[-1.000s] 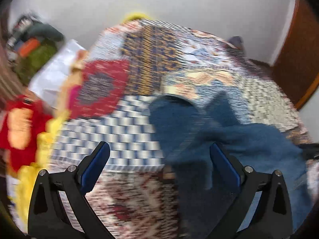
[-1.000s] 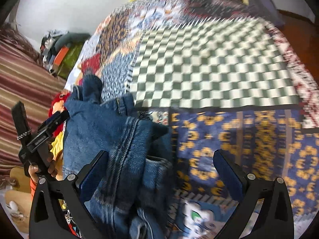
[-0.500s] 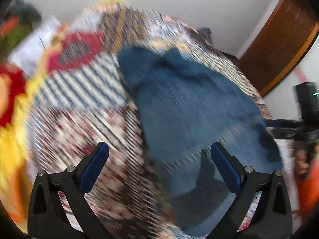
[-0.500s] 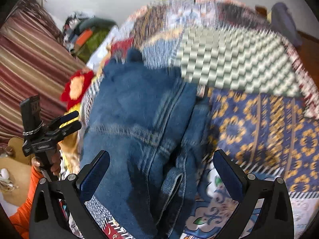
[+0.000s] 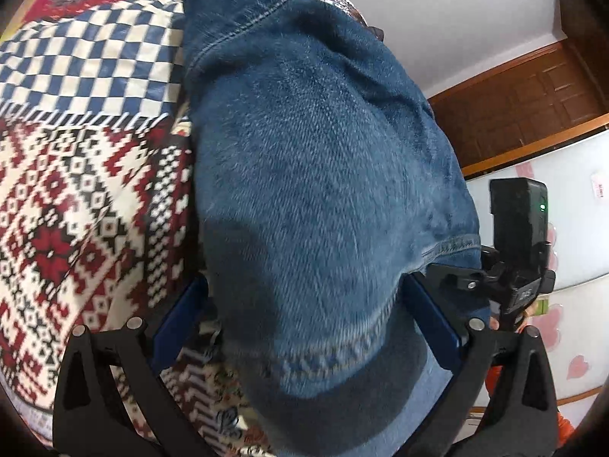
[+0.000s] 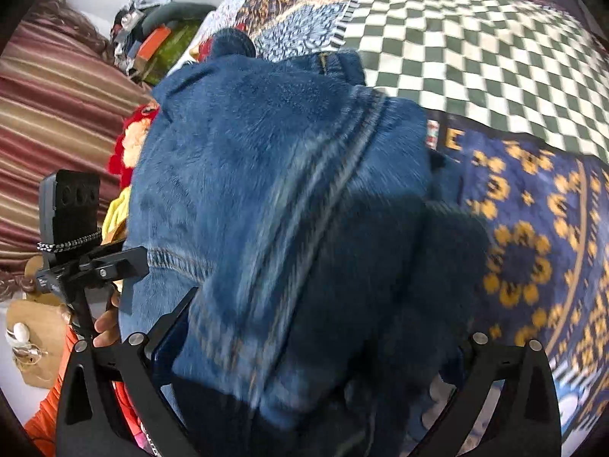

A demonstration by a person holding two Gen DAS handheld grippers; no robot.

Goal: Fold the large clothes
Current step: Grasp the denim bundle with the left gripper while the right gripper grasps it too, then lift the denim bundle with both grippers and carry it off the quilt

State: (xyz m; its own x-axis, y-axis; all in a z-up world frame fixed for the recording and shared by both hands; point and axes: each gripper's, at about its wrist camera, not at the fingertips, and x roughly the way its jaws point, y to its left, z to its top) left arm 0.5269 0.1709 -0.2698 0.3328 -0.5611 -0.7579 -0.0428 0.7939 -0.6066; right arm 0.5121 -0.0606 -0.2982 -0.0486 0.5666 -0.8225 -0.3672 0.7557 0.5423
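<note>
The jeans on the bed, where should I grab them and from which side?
Grip the jeans at the near stitched hem edge, coming in from the near end of the quilt. That edge is a thick, doubled band already lying between the open jaws of the left gripper, so probably a firmer bite than the flat denim.

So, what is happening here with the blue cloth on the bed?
A person is folding a pair of blue jeans on a bed covered with a patchwork quilt, using a handheld gripper in each hand. Both grippers are at the near end of the jeans, with the denim lying between their wide-spread fingers: the left gripper and the right gripper. Neither has closed on the fabric yet. The jeans look bunched, not flat.
</note>
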